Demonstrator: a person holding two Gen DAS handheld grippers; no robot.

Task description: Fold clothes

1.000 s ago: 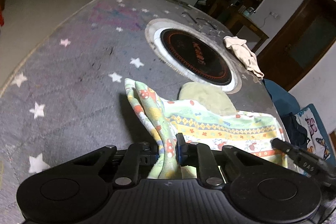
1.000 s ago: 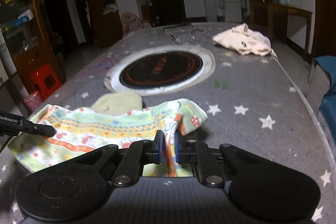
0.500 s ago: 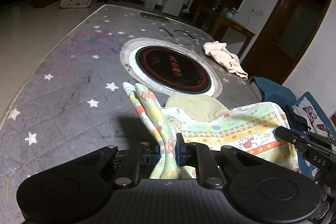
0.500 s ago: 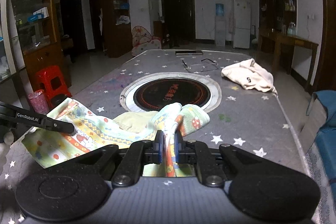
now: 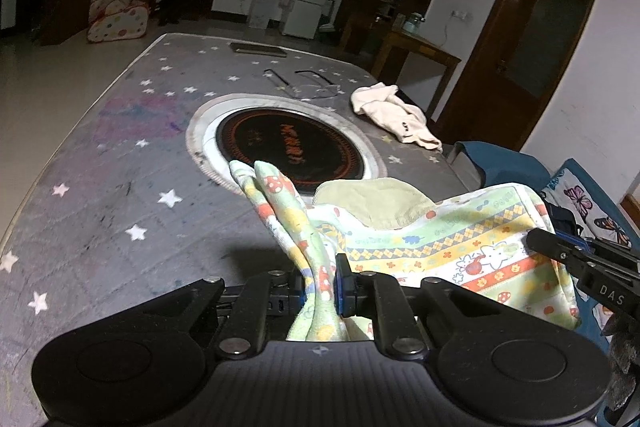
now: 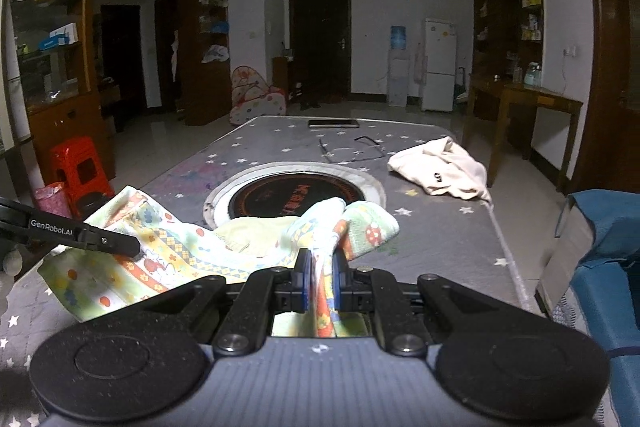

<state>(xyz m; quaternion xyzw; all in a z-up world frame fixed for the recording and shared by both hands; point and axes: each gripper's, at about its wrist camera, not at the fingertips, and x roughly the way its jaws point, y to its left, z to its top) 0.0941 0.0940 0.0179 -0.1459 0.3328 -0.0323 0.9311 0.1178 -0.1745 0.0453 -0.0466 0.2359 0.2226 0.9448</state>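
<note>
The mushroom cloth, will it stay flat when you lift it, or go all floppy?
Probably floppy: the patterned cloth sags between the left gripper and right gripper. It bunches at each pinch, so likely thin and light.

- Worktop (image 5: 100, 195) – grey quilted cover with white stars, round black cooktop (image 5: 292, 147) set into it.
- Cream garment (image 6: 444, 169) lies crumpled near the right edge.
- Far end: perhaps glasses (image 6: 352, 149) – and a flat dark slab (image 6: 334, 123).

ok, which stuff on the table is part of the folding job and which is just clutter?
In the job:
- patterned garment
- left hand-held gripper, shut on it
- right hand-held gripper, shut on it
- cream garment, likely next

Lying about:
- round hotplate
- glasses
- phone
</note>
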